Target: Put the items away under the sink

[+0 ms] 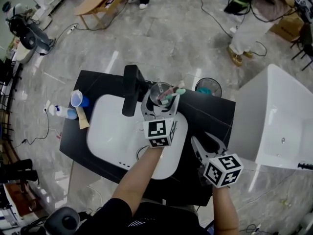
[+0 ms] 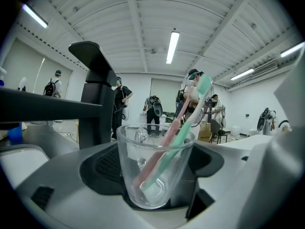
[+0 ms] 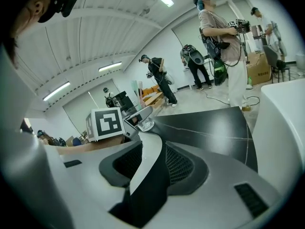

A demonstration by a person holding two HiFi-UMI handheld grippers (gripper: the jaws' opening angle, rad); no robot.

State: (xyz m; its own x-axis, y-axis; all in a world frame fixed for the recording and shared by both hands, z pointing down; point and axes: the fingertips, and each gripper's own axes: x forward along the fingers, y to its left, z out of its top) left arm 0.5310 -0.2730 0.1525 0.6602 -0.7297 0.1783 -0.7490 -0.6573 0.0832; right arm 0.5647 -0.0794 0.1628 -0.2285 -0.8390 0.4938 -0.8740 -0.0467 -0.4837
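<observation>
Nearest, the person's forearms are cut off by the lower edge of the head view. The right gripper [image 1: 195,142] hangs over the front of the black counter [image 1: 210,112], its jaws closed together with nothing between them. Further out, the left gripper [image 1: 162,101] reaches across the white sink [image 1: 115,131]. Its jaws stand wide apart on either side of a clear glass [image 2: 153,173], and the pads are not pressing on it. The glass stands upright at the back edge of the sink, just beside the black tap [image 1: 131,89]. It holds a pink toothbrush [image 2: 164,144] and a green toothbrush [image 2: 185,130], both leaning to the right. The glass's base is partly hidden behind the gripper body. At the counter's left end lie a plastic cup [image 1: 77,99], a small bottle [image 1: 61,111] and a tube [image 1: 82,117], too small to read. The counter top hides the space under the sink. Beyond, a white tub [image 1: 279,116] runs off the right edge, and a standing person [image 1: 249,33] is cut off at the top.
</observation>
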